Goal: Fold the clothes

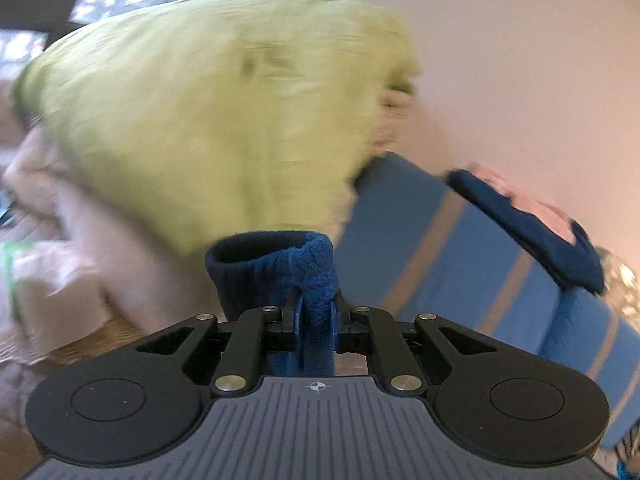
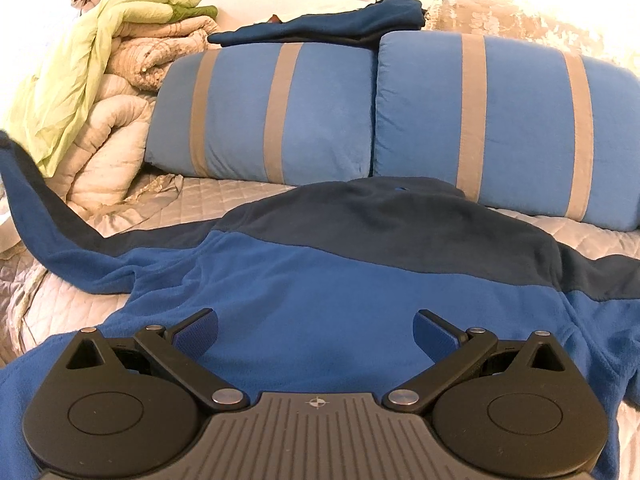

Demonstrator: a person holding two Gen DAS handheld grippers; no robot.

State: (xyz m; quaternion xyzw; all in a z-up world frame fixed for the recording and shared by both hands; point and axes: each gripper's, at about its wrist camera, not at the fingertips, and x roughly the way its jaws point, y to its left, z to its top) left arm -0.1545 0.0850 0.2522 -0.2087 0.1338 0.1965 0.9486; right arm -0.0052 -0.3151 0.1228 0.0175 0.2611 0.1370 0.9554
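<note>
Right gripper (image 2: 316,330) nearest in its own view: jaws spread wide, nothing between them, poised low over the blue fleece jacket (image 2: 320,280), though whether the fingertips touch the cloth cannot be told. Jacket lies spread flat on the quilted bed cover (image 2: 224,196), light-blue body toward the camera, dark navy yoke (image 2: 400,220) farther off, collar end toward the pillows. One sleeve (image 2: 60,224) runs off to the view's left and lifts clear of the bed. Left gripper (image 1: 314,312) is clamped on that sleeve's cuff (image 1: 276,268), fleece bunched between the closed fingers, navy ribbed opening standing up just past them; that view is motion-blurred. Handling, judged: fleece is soft, light and limp, grippy rather than slick, not fragile; it will sag and drag instead of holding a line, so the thicker edges suit a pinch best — cuff, hem, shoulder seam — not the middle of the flat panel. Beyond the jacket, two blue pillows with grey stripes (image 2: 480,120), a dark garment (image 2: 340,20) laid on top of them. Far left, a pile of beige quilts (image 2: 120,120) with a yellow-green sheet (image 2: 72,92) draped over it.
</note>
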